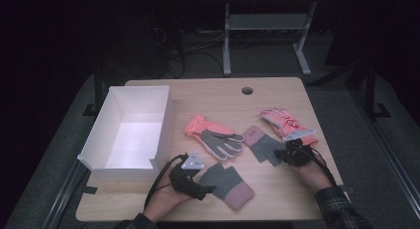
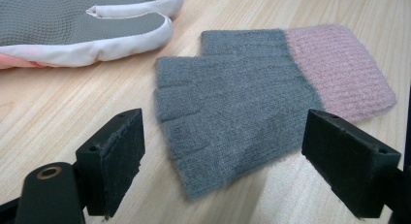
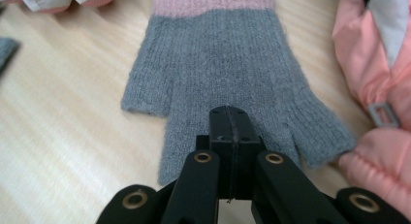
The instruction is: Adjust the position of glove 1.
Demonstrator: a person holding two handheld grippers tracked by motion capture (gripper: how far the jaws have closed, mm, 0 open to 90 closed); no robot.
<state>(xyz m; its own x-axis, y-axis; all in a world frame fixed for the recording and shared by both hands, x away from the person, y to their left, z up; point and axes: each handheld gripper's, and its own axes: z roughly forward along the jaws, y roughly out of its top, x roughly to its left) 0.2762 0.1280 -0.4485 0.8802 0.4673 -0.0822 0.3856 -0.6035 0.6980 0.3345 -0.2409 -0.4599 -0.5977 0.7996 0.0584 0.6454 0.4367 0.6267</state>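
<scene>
A grey fingerless glove with a pink cuff [image 1: 229, 185] [image 2: 232, 88] lies flat near the table's front edge. My left gripper [image 1: 205, 189] [image 2: 223, 136] is open just left of it, its jaws level with the glove's finger ends. A second grey glove [image 1: 262, 145] [image 3: 218, 64] lies further right, cuff pointing away. Over its finger end sits my right gripper [image 1: 283, 153] [image 3: 231, 122], shut, the pads pressed together with no fabric seen between them.
A white open box [image 1: 158, 140] stands at the left. One pink and grey padded glove [image 1: 213, 135] [image 2: 82, 25] lies mid-table, another [image 1: 287, 122] [image 3: 378, 88] sits beside my right gripper. A round hole [image 1: 247, 90] is at the back edge.
</scene>
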